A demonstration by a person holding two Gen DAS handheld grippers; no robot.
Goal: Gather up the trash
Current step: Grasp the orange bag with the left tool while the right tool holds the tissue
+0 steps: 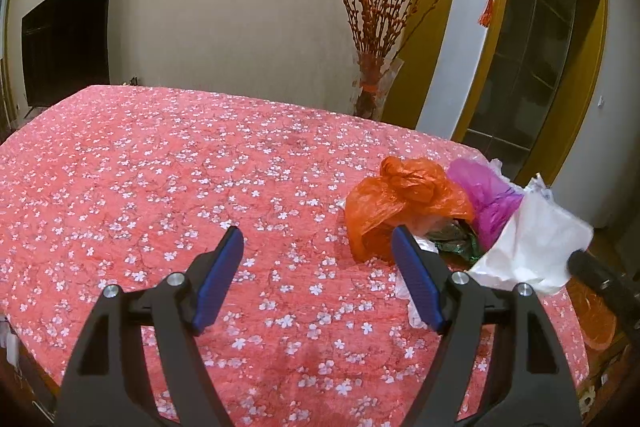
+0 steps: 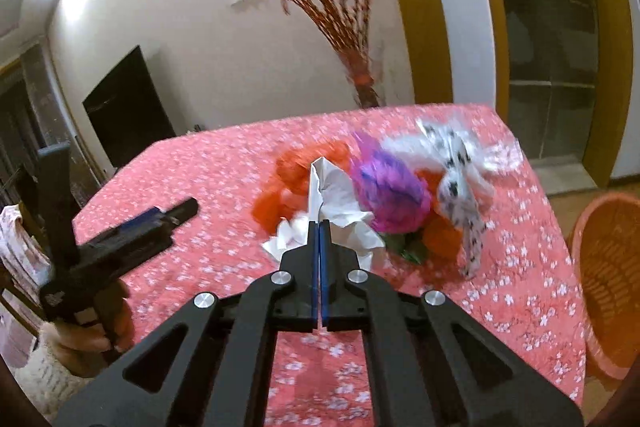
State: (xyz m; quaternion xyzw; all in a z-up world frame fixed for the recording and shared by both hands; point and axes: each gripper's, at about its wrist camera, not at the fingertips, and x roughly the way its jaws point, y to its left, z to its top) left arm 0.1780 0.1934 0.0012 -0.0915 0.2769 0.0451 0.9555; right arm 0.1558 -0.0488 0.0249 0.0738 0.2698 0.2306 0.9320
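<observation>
One white tissue (image 2: 340,195) pinched between right tongs (image 2: 320,227).

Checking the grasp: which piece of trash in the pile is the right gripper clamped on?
The white tissue: it sticks up from the shut right gripper, while the orange bag and purple bag lie free.
</observation>
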